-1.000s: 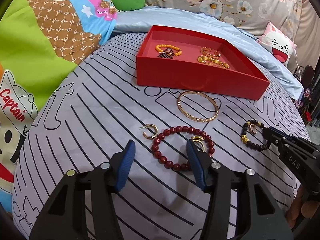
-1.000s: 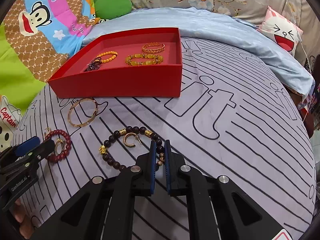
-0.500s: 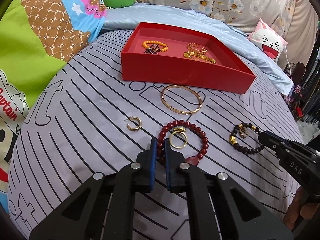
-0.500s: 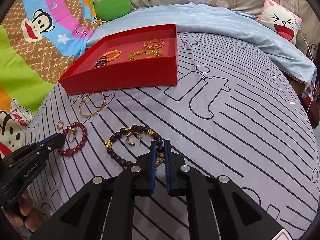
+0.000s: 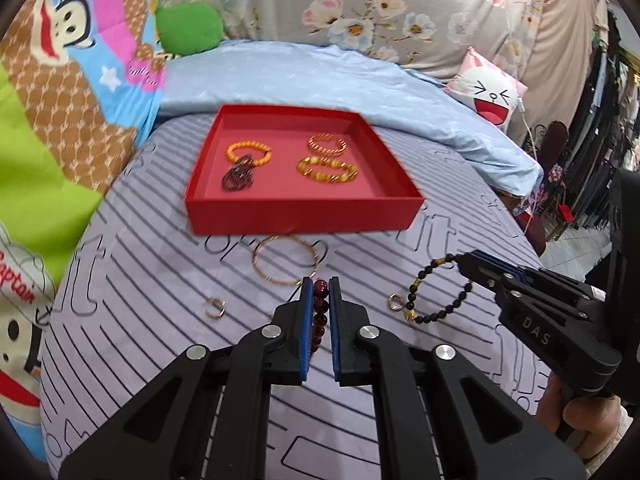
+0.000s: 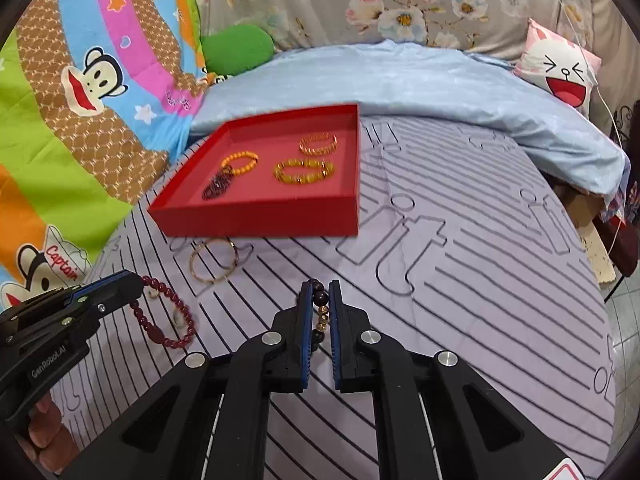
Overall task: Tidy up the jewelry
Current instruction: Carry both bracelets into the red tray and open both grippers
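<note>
The left tool (image 5: 319,292) is pinched narrow on the red bracelet (image 5: 320,312), whose beads stand in a line between its fingers; in the right wrist view the rest of that loop (image 6: 164,316) hangs from the tool's tip above the bed (image 6: 460,280). The right tool (image 6: 320,296) is likewise clamped on the dark bracelet (image 6: 320,312), its loop (image 5: 436,292) dangling over the striped cover. From both tools the red tray (image 5: 304,212) lies straight ahead and beyond, its near wall broadside to them. The left tool looks slightly nearer and more squarely in front; for the right, the tray sits ahead and to the left. A gold bangle (image 5: 286,260) and two small hoops (image 5: 214,306) (image 5: 395,301) lie on the bed short of the tray.
</note>
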### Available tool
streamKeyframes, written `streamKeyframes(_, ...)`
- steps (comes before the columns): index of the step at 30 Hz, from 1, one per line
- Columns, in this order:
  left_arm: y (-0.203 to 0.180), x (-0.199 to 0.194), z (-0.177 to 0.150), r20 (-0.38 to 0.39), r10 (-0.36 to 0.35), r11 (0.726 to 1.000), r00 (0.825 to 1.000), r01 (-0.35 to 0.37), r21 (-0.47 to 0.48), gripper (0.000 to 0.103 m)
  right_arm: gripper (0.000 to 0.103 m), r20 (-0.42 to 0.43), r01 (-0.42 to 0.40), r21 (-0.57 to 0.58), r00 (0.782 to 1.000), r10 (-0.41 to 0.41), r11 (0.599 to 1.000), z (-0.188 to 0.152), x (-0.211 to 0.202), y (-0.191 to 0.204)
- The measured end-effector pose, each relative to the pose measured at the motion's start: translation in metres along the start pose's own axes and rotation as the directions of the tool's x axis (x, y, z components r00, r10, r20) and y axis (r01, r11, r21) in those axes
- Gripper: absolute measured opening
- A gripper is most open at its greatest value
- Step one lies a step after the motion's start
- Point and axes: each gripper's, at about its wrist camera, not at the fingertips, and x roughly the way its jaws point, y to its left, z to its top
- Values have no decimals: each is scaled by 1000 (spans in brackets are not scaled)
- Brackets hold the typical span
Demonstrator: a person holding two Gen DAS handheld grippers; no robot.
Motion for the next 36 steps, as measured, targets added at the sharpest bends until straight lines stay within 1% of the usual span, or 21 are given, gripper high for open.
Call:
streamKeyframes(5,-12,-6,24,36,-39,999,999,38,36,7,7,51,-22,-14,998,23,1000,29,-8,4)
streamKeyframes(9,-17,-9,52,81,-79,996,994,74,56,7,7,83,-42,-23,996,44,999,56,-8,5)
streamKeyframes(12,-18,-6,78,126,-82,994,989,73,76,7,7,106,-43,-35,993,46,998,79,-2,7)
streamKeyframes(16,-10,7,105,147,-102,994,984,94,59,7,7,106,-44,-36,993,47,998,104,16,10)
streamKeyframes(19,1,25,118,137,-125,992,983,123,26,7,7,79,-71,-8,994,72,997,115,39,11)
streamKeyframes(22,15,53,121,85,-153,988,985,154,-12,7,7,33,-115,25,993,114,993,116,63,13)
streamKeyframes(24,25,71,117,51,-153,987,987,155,-42,7,8,-1,-143,36,990,143,989,113,79,15)
streamKeyframes(25,29,79,114,35,-149,987,988,150,-48,7,8,-19,-144,33,989,145,989,111,87,17)
streamKeyframes(27,39,98,105,-7,-102,993,995,101,-53,7,8,-53,-126,16,991,126,992,105,102,19)
streamKeyframes(28,43,104,101,-21,-86,995,996,85,-54,7,8,-66,-110,6,992,110,994,102,108,20)
streamKeyframes(30,50,114,95,-44,-33,999,999,31,-43,7,8,-78,-66,-17,995,64,998,97,117,18)
streamKeyframes(32,55,119,89,-45,25,999,999,-26,-21,7,8,-85,-34,-24,996,32,999,93,122,13)
streamKeyframes(36,61,123,85,-41,100,995,994,-100,13,7,8,-97,-10,-26,995,8,1000,90,130,8)
